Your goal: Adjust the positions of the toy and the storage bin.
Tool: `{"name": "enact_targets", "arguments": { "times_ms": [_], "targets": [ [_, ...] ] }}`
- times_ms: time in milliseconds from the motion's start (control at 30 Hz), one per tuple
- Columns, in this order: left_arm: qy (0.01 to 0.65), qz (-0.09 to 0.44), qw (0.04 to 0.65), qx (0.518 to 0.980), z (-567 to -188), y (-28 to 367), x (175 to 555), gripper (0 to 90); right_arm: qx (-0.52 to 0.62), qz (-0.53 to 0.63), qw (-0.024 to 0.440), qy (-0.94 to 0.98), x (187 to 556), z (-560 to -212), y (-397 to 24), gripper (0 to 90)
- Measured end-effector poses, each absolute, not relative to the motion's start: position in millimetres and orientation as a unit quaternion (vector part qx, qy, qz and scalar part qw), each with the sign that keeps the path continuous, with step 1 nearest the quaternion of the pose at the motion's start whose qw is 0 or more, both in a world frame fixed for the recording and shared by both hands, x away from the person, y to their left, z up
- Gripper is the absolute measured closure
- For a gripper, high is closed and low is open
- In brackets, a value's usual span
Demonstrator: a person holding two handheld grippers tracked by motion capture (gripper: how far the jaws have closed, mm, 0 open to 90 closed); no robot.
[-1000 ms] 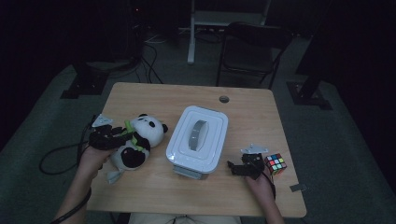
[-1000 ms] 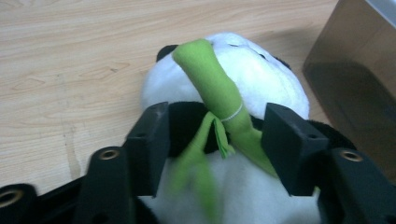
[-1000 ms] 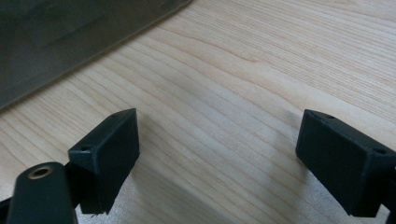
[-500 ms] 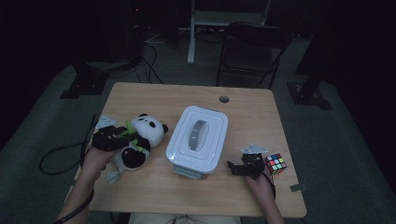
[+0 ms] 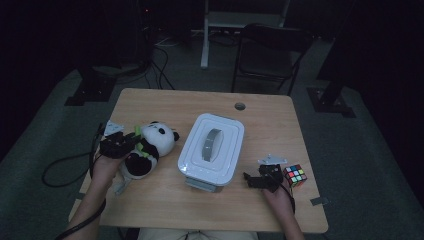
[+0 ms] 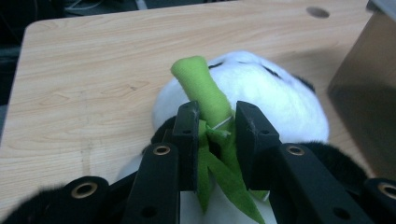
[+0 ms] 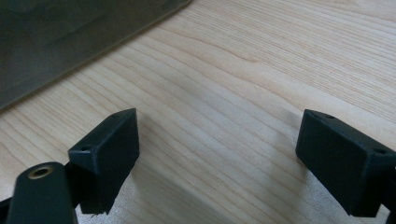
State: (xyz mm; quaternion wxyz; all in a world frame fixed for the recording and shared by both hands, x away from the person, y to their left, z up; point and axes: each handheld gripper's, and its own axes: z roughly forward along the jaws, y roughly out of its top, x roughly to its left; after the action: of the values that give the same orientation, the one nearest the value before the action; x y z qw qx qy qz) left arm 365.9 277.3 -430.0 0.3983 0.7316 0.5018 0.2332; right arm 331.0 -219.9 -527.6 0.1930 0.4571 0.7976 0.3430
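Observation:
A black-and-white panda plush (image 5: 150, 147) lies on the left of the wooden table (image 5: 150, 105), holding a green felt bamboo stalk (image 6: 203, 88). My left gripper (image 6: 217, 119) has just been closing, and both pads now press on that stalk just above the panda's belly (image 6: 261, 93). In the high view the left gripper (image 5: 131, 141) sits against the panda's left side. My right gripper (image 5: 248, 179) rests low over bare wood to the right of the white box, with its jaws wide apart (image 7: 219, 140) and nothing between them.
A white lidded box (image 5: 212, 150) with a grey handle stands mid-table, and its dark side (image 7: 70, 37) is close to the right gripper. A Rubik's cube (image 5: 295, 175) lies just right of the right hand. A cable hole (image 5: 240, 106) sits near the far edge.
The left hand has shifted slightly toward the near edge, staying against the panda. The right hand and the box have not moved.

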Motion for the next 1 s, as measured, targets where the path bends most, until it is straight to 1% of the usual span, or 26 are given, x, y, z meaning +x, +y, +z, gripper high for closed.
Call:
{"name": "enact_targets", "arguments": {
  "times_ms": [33, 67, 300, 333, 433, 500, 533, 567, 633, 667, 733, 800, 833, 867, 900, 1000],
  "targets": [
    [0.502, 0.233, 0.398, 0.732, -430, 277, 366, 73.3, 0.457, 0.343, 0.193, 0.798, 331, -528, -220, 13.0],
    [0.503, 0.228, 0.414, 0.724, -427, 279, 368, 73.8, 0.457, 0.343, 0.193, 0.798, 331, -528, -220, 13.0],
    [0.499, 0.23, 0.428, 0.718, -415, 279, 378, 73.8, 0.457, 0.343, 0.193, 0.798, 331, -528, -220, 13.0],
    [0.498, 0.24, 0.429, 0.715, -413, 278, 379, 73.8, 0.457, 0.343, 0.193, 0.798, 331, -528, -220, 13.0],
    [0.488, 0.241, 0.441, 0.714, -409, 276, 386, 73.9, 0.457, 0.343, 0.193, 0.798, 331, -528, -220, 13.0],
    [0.482, 0.237, 0.45, 0.713, -406, 276, 391, 74.1, 0.457, 0.343, 0.193, 0.798, 331, -528, -220, 13.0],
    [0.488, 0.226, 0.46, 0.707, -406, 277, 398, 74.3, 0.457, 0.343, 0.193, 0.798, 331, -528, -220, 13.0],
    [0.49, 0.227, 0.464, 0.702, -407, 277, 400, 74.4, 0.457, 0.343, 0.193, 0.798, 331, -528, -220, 13.0],
    [0.493, 0.221, 0.463, 0.703, -408, 277, 403, 74.4, 0.457, 0.343, 0.193, 0.798, 331, -528, -220, 13.0],
    [0.496, 0.22, 0.45, 0.709, -414, 274, 406, 74.4, 0.457, 0.343, 0.193, 0.798, 331, -528, -220, 13.0],
    [0.5, 0.207, 0.443, 0.714, -421, 274, 409, 74.5, 0.457, 0.343, 0.193, 0.797, 331, -528, -220, 13.0],
    [0.504, 0.202, 0.444, 0.713, -425, 276, 410, 83.6, 0.457, 0.343, 0.193, 0.798, 331, -528, -220, 13.0],
    [0.504, 0.202, 0.444, 0.713, -425, 276, 410, 83.5, 0.457, 0.343, 0.193, 0.798, 331, -528, -220, 13.0],
    [0.503, 0.193, 0.446, 0.715, -426, 278, 410, 83.0, 0.457, 0.343, 0.193, 0.797, 331, -528, -220, 13.0],
    [0.498, 0.192, 0.441, 0.722, -426, 278, 409, 79.9, 0.457, 0.343, 0.193, 0.798, 331, -528, -220, 13.0],
    [0.482, 0.194, 0.439, 0.733, -424, 275, 405, 59.4, 0.457, 0.343, 0.193, 0.798, 331, -528, -220, 13.0]
  ]
}}
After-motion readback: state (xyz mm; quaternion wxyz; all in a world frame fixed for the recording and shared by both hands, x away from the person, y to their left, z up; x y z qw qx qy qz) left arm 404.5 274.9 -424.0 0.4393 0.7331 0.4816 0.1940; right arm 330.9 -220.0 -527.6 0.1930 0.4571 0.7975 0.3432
